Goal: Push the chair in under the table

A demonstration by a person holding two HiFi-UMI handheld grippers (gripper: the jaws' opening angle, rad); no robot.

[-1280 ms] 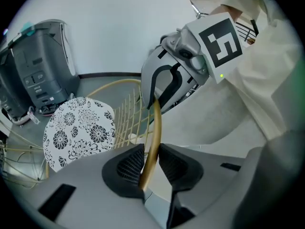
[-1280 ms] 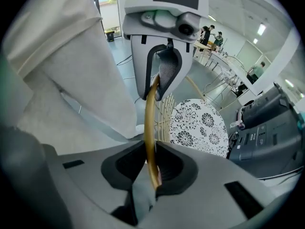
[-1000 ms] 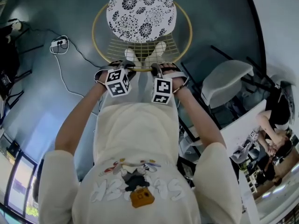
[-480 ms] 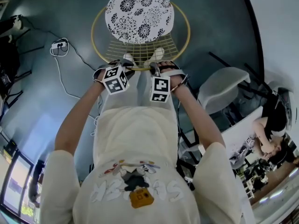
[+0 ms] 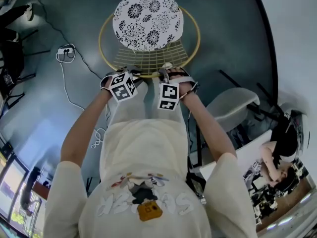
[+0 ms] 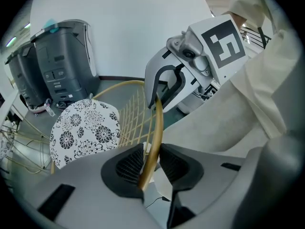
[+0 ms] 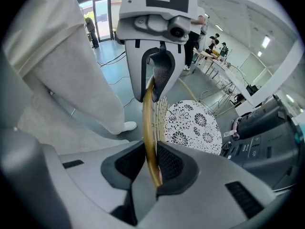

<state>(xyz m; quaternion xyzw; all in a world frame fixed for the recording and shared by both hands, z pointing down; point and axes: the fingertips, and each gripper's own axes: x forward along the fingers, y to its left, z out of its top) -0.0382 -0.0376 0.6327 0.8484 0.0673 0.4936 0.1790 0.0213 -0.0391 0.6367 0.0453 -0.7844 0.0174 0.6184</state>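
The chair has a gold wire frame and a round black-and-white flowered cushion (image 5: 147, 20). Its hoop-shaped gold rim (image 5: 193, 43) curves round the wire back. My left gripper (image 5: 130, 73) and right gripper (image 5: 168, 73) stand side by side on the near part of that rim. In the left gripper view the rim (image 6: 155, 128) runs between the pads of my left gripper (image 6: 151, 159), clamped. In the right gripper view the rim (image 7: 148, 123) sits between the pads of my right gripper (image 7: 151, 163); these jaws are opening slightly, and the pads still touch the rim.
A grey shell chair (image 5: 230, 108) stands close on the right, next to a white table (image 5: 247, 155) where a person sits. A power strip (image 5: 65, 51) and its white cable lie on the dark floor at left. Grey machines (image 6: 62, 61) stand by the far wall.
Both grippers and the gold chair have gone forward together. The grey chair and the power strip have slid back in the view. The feet behind the wire back are almost out of sight.
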